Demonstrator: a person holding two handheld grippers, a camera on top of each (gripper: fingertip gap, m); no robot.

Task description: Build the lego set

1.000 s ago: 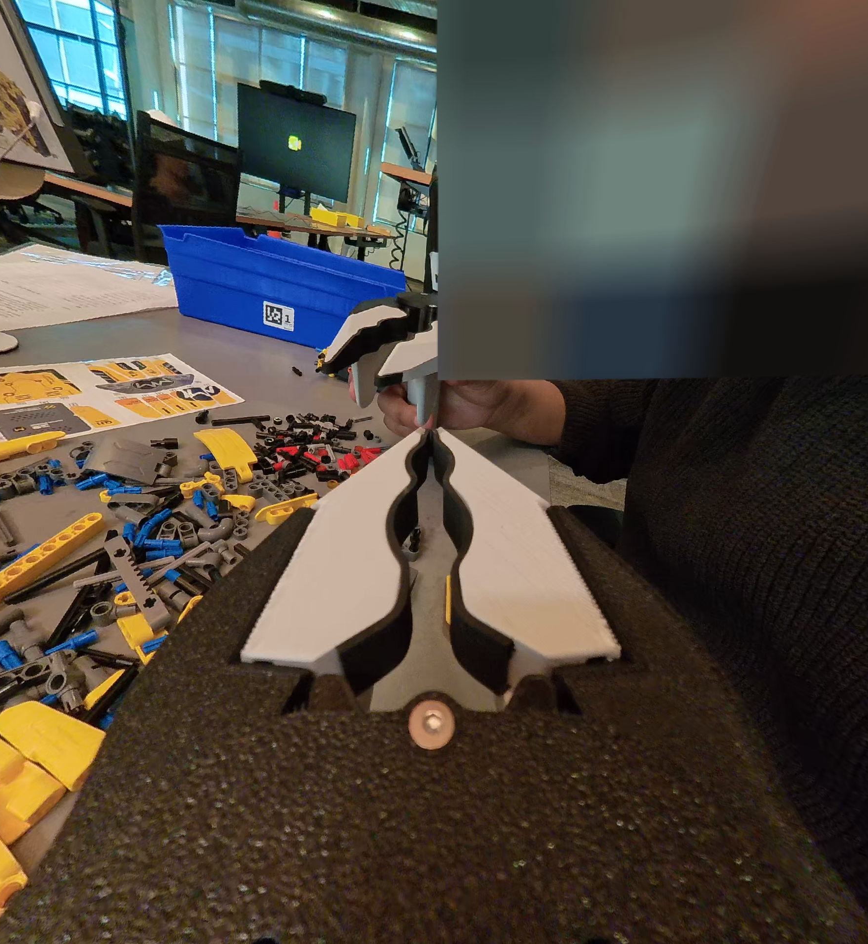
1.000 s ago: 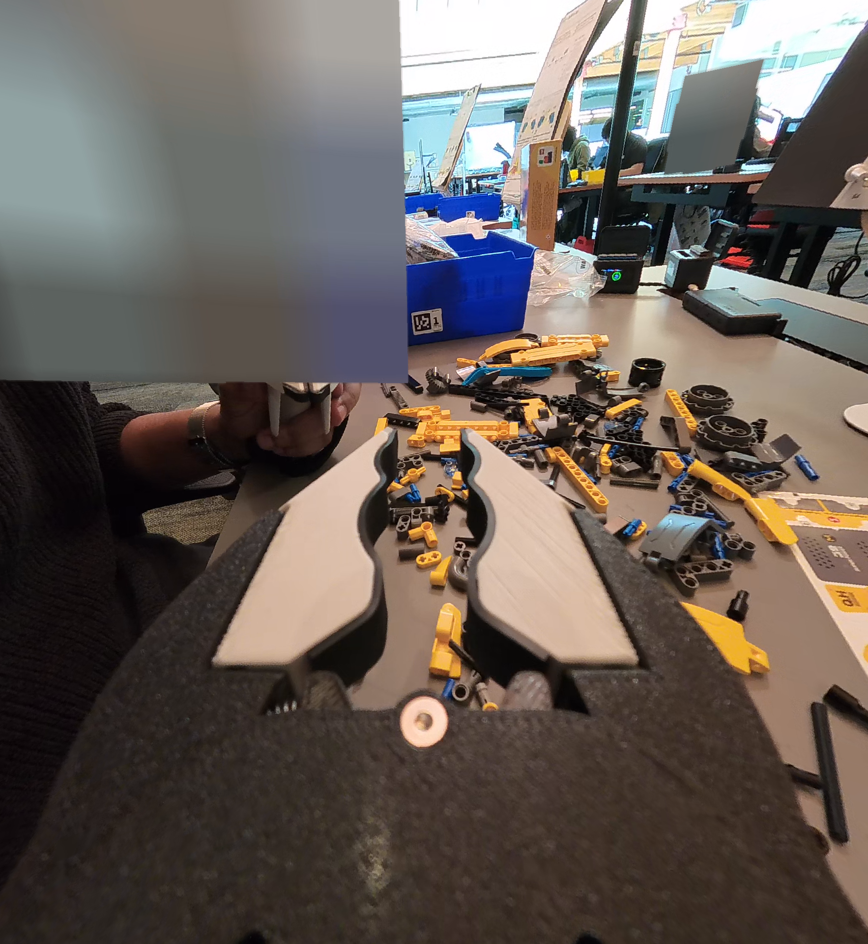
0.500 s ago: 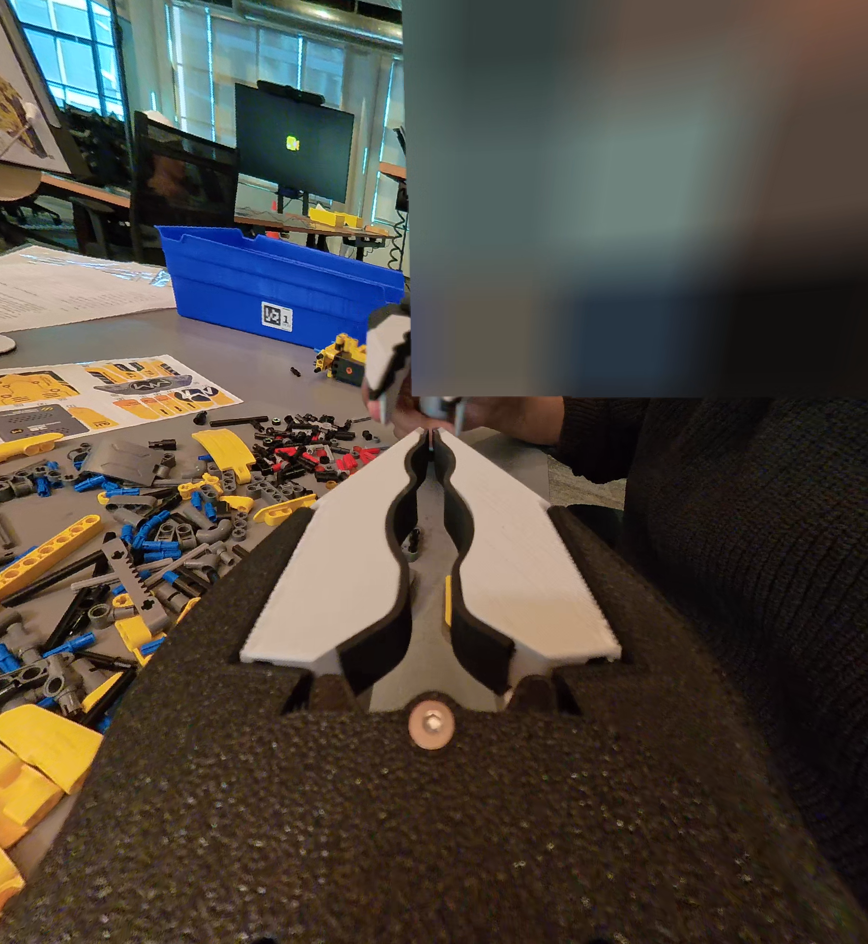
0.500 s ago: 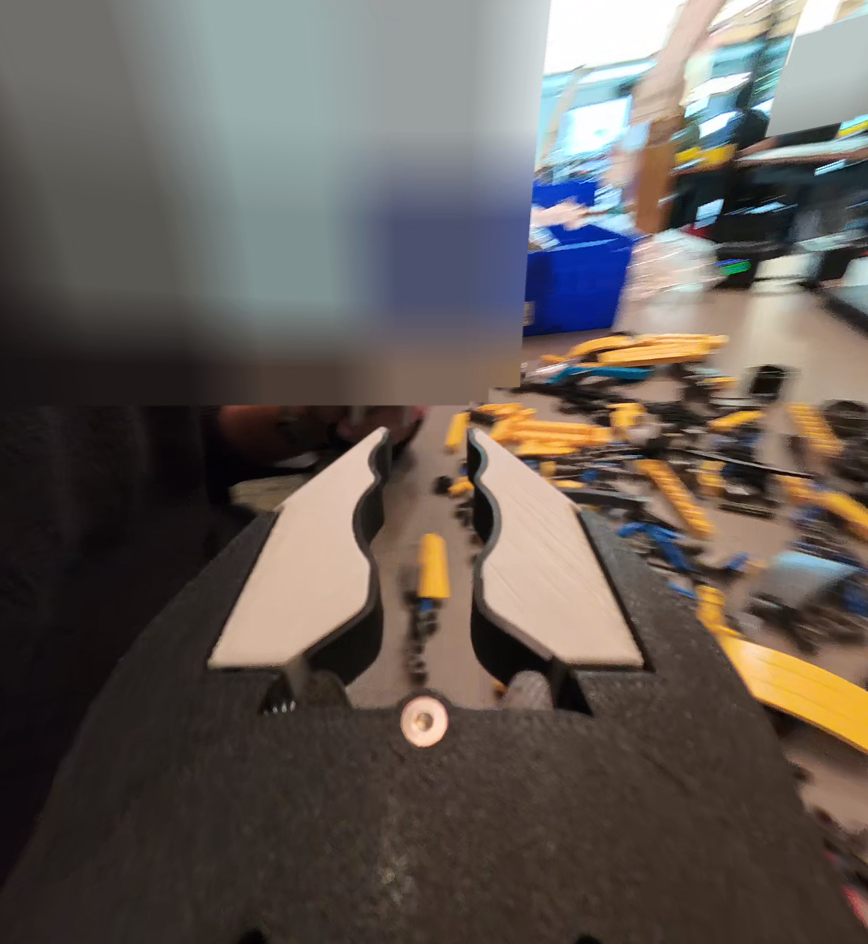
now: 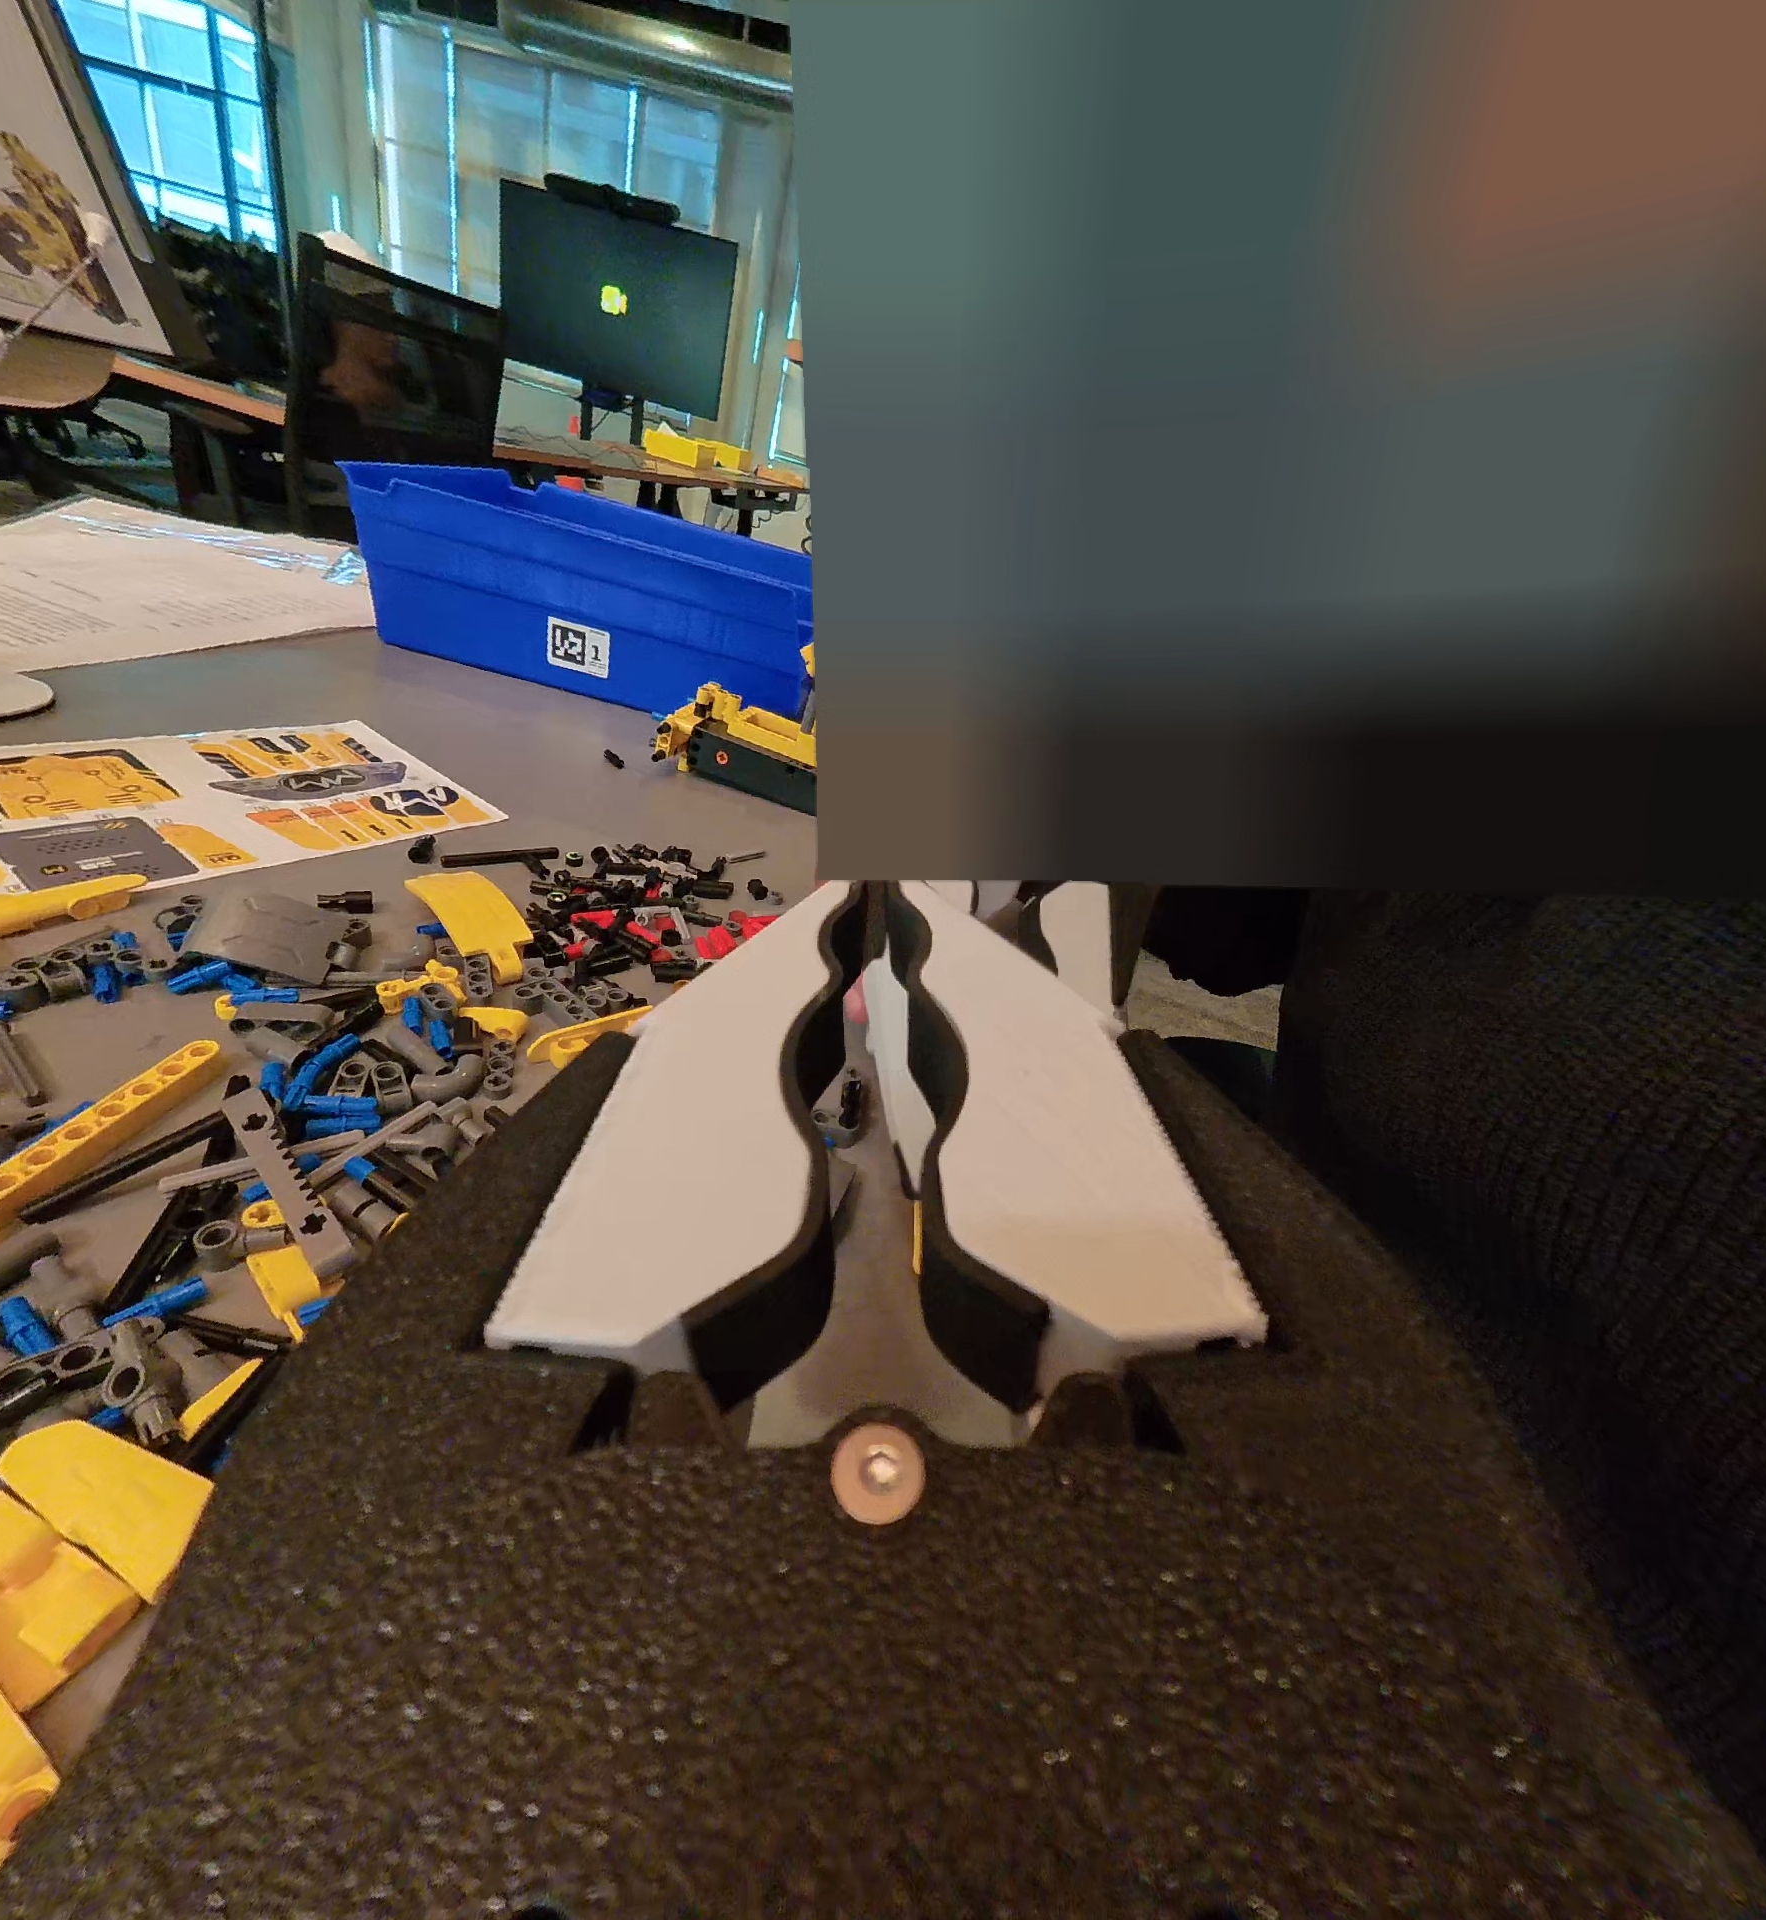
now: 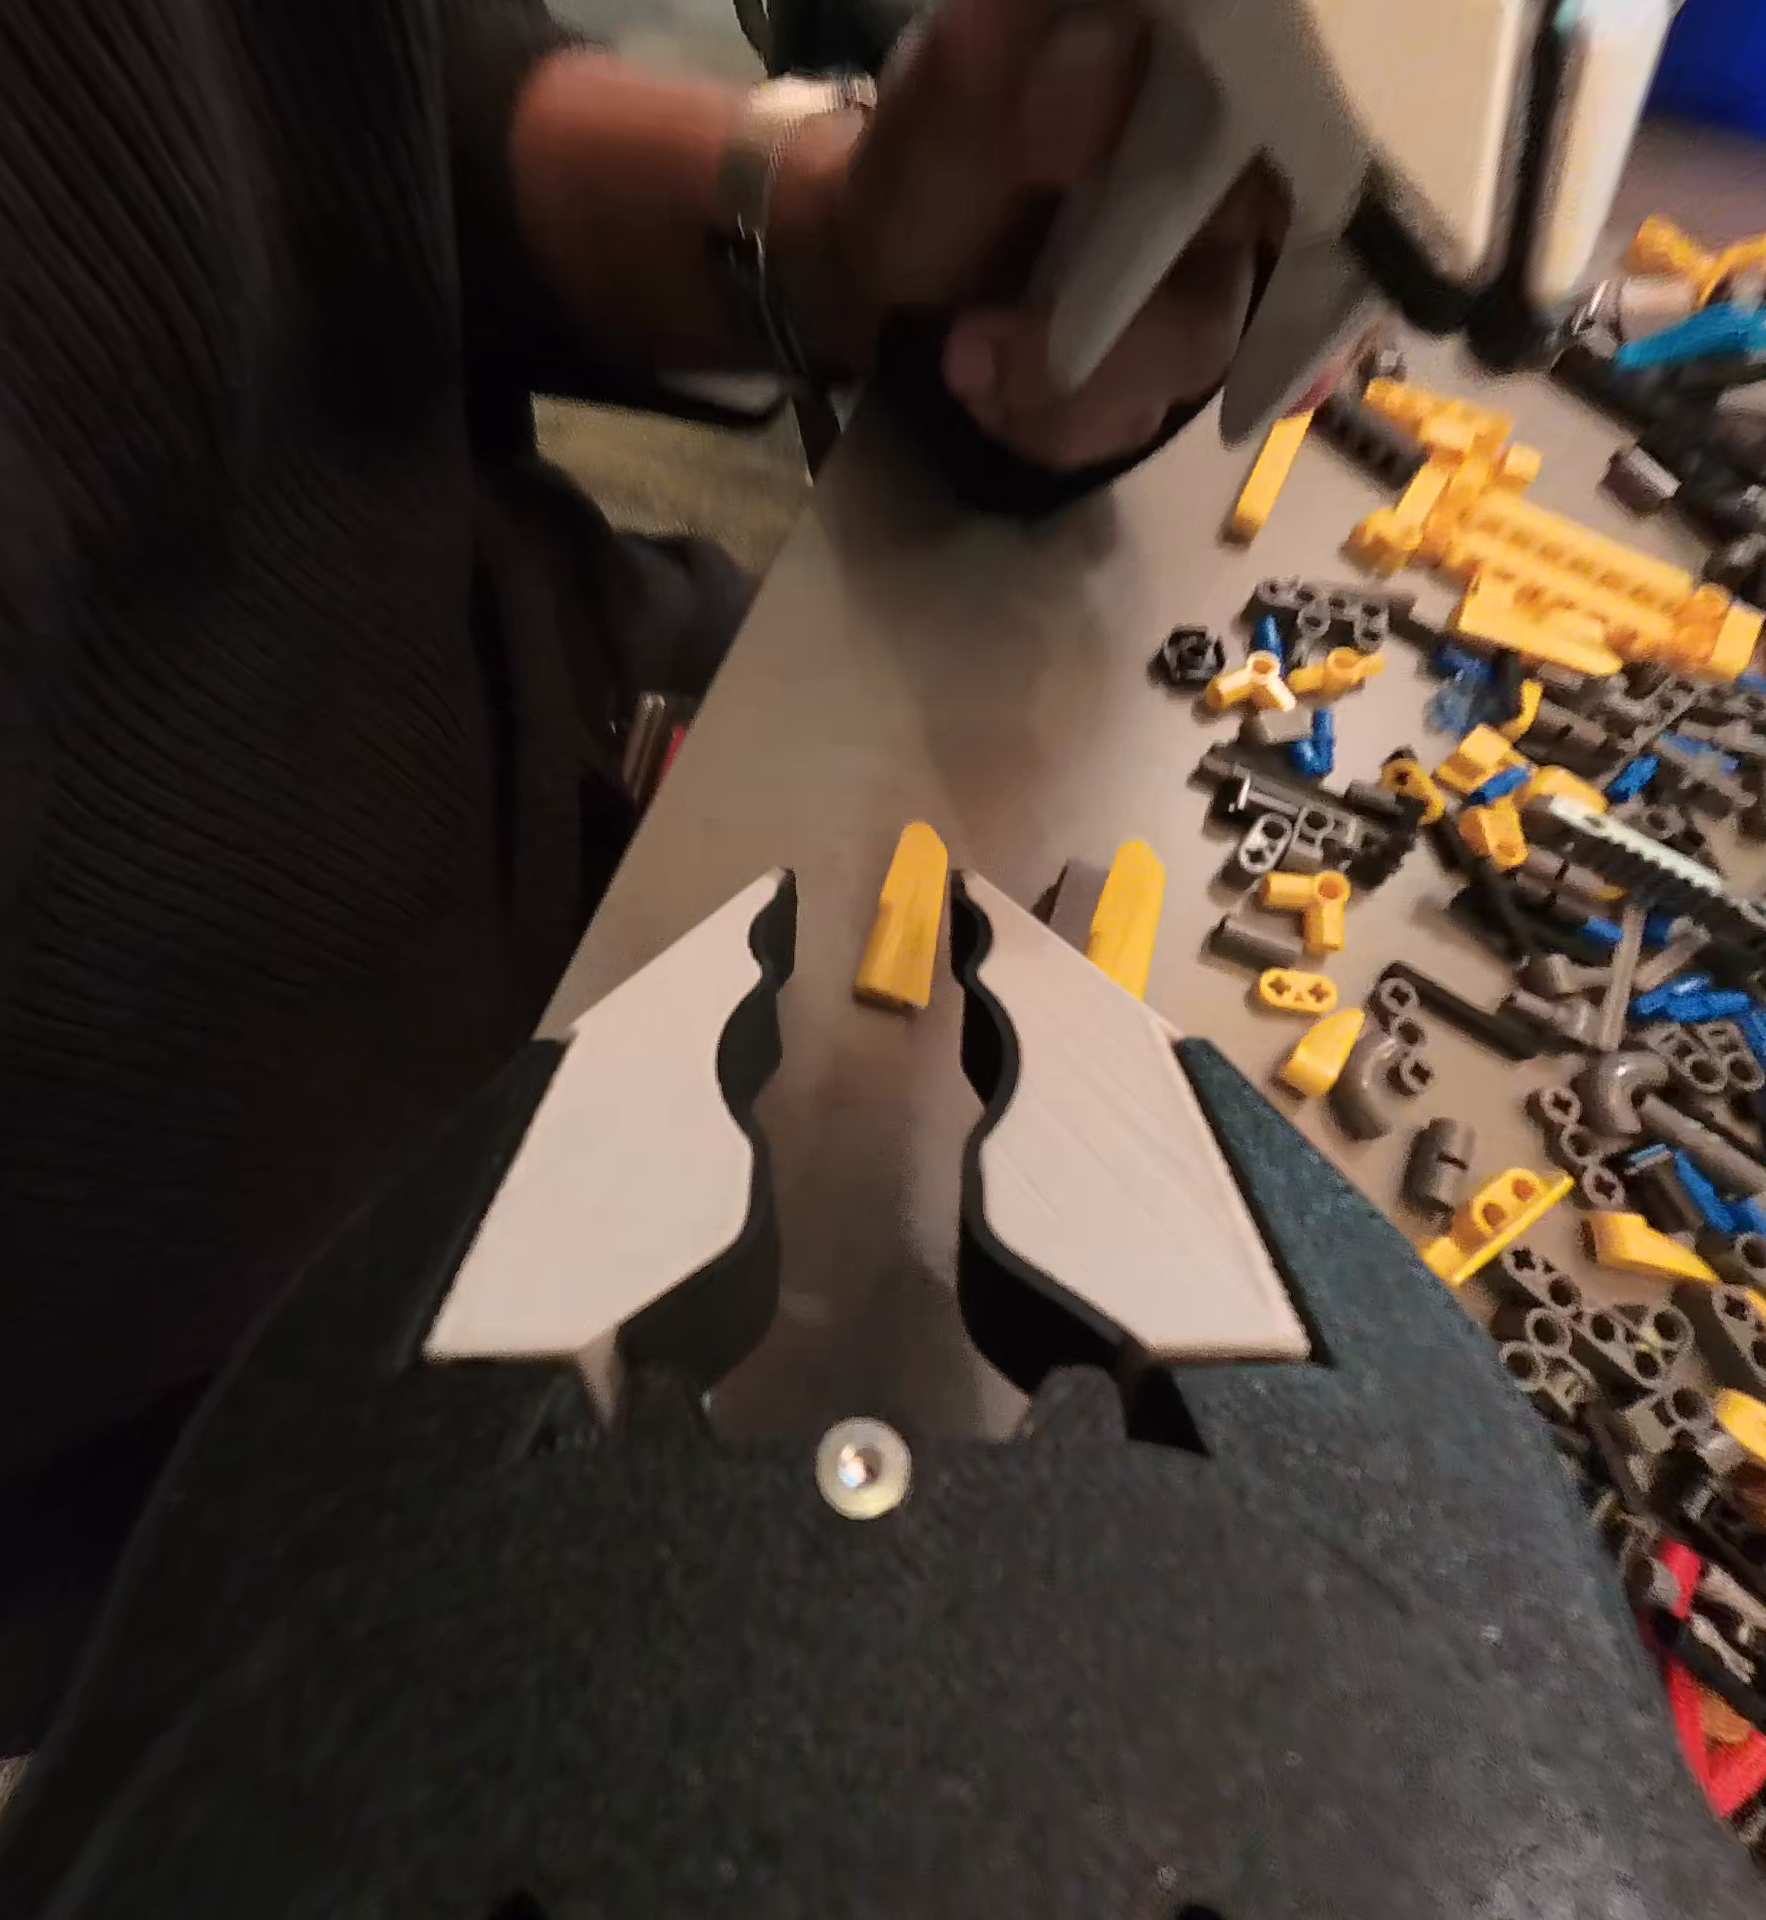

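In the right wrist view my right gripper (image 6: pixel 871 883) is open and tilted down at the grey table (image 6: pixel 858 644). A small yellow curved piece (image 6: pixel 900 920) lies on the table just between its fingertips, untouched as far as I can see. A second yellow piece (image 6: pixel 1123 914) lies just right of the right finger. The left gripper (image 6: pixel 1170 208), held in a hand, shows blurred at the top. In the left wrist view my left gripper (image 5: pixel 874 906) is shut with nothing visible between the tips. The right gripper's white fingers (image 5: pixel 1055 935) show just behind it.
Loose yellow, grey, blue, black and red building parts (image 5: pixel 266 1091) cover the table, also in the right wrist view (image 6: pixel 1533 883). A blue bin (image 5: pixel 567 582), a printed sheet (image 5: pixel 183 800) and a partly built yellow model (image 5: pixel 744 727) lie farther back. The table's near edge (image 6: pixel 713 707) runs beside a dark sleeve (image 6: pixel 235 727). The grippers' ends are close to 10 centimetres from one another.
My right gripper has swung down and toward the near table edge, over the yellow piece. My left gripper has stayed shut and almost still.
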